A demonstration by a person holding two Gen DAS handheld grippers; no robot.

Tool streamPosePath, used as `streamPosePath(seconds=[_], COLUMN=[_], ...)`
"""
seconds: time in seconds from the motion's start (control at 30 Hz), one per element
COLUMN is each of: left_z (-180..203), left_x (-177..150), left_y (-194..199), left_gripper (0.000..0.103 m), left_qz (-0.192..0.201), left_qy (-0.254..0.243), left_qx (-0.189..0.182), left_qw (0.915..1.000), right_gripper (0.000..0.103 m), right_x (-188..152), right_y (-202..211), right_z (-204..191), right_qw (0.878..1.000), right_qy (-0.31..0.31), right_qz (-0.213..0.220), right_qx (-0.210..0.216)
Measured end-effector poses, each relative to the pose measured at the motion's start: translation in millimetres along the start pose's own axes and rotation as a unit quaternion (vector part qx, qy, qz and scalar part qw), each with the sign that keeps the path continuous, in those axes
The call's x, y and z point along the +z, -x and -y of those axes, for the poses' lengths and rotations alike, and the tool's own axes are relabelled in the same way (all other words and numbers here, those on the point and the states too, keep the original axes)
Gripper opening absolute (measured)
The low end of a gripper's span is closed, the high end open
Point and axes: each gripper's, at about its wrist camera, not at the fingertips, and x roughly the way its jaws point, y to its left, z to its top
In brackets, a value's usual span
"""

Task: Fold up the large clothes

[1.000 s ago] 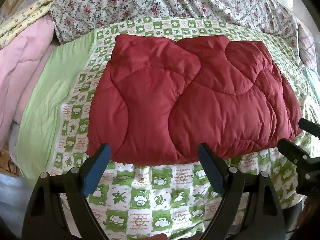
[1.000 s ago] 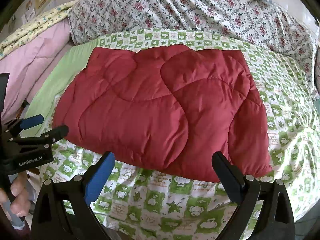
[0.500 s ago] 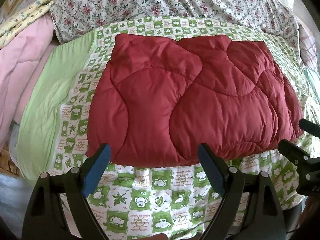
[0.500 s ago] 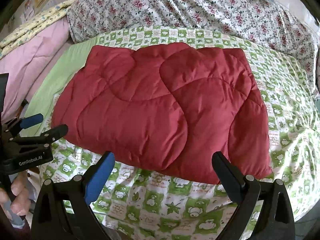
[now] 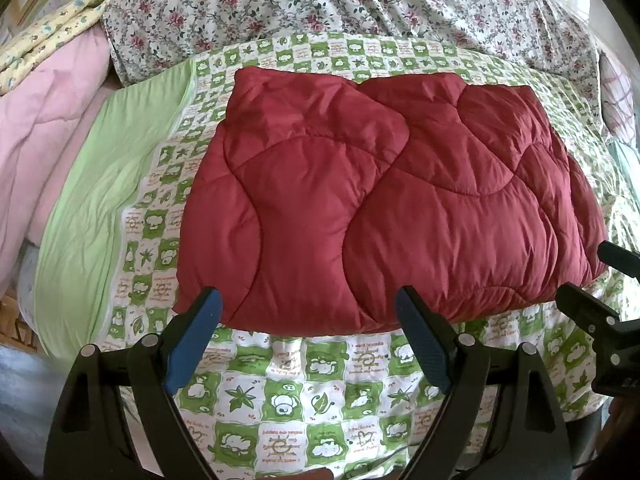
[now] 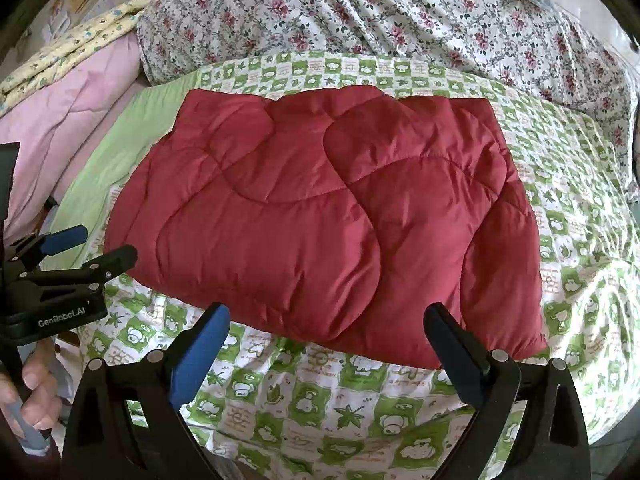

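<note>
A dark red quilted padded garment (image 5: 380, 200) (image 6: 328, 216) lies folded into a thick rectangle on the green-and-white checked bed sheet (image 5: 304, 392) (image 6: 320, 400). My left gripper (image 5: 308, 332) hangs open just short of the garment's near edge, nothing between its blue-padded fingers. My right gripper (image 6: 326, 344) is open too, above the near edge further right, holding nothing. In the right wrist view the left gripper (image 6: 76, 248) shows at the left edge with a hand (image 6: 32, 396) on its handle. At the right edge of the left wrist view the right gripper's (image 5: 600, 276) black fingers poke in.
A floral quilt (image 5: 340, 4) (image 6: 360, 12) is bunched along the far side of the bed. Pink bedding (image 5: 44, 120) (image 6: 64, 120) and a yellow patterned cloth (image 5: 48, 44) pile up at the left. A plain green strip (image 5: 100, 200) borders the sheet on the left.
</note>
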Motion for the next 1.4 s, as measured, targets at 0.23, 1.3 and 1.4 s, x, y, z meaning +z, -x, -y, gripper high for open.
streamPosePath(seconds=[0.23,1.3,1.4], left_z=[0.4,-0.2,0.1], left_x=[-0.6,0.2,0.2], left_y=[1.2,5.0,6.0], left_gripper=[0.089,0.089,0.089], left_qz=[0.002,0.008,0.01], left_qy=[-0.001,-0.004,-0.005], left_qx=[0.003,0.005,0.006], left_qw=[1.0,0.9999,0.9999], right_gripper=[0.099,0.099,0.099], right_x=[0.1,2.3,2.6], right_y=[1.4,8.4,8.6], right_z=[-0.3,-3.9,-4.7], right_qw=[1.0,1.0,1.0], right_qy=[0.001,-0.001,-0.002], right_qz=[0.002,0.008,0.009], right_qx=[0.0,-0.001,-0.001])
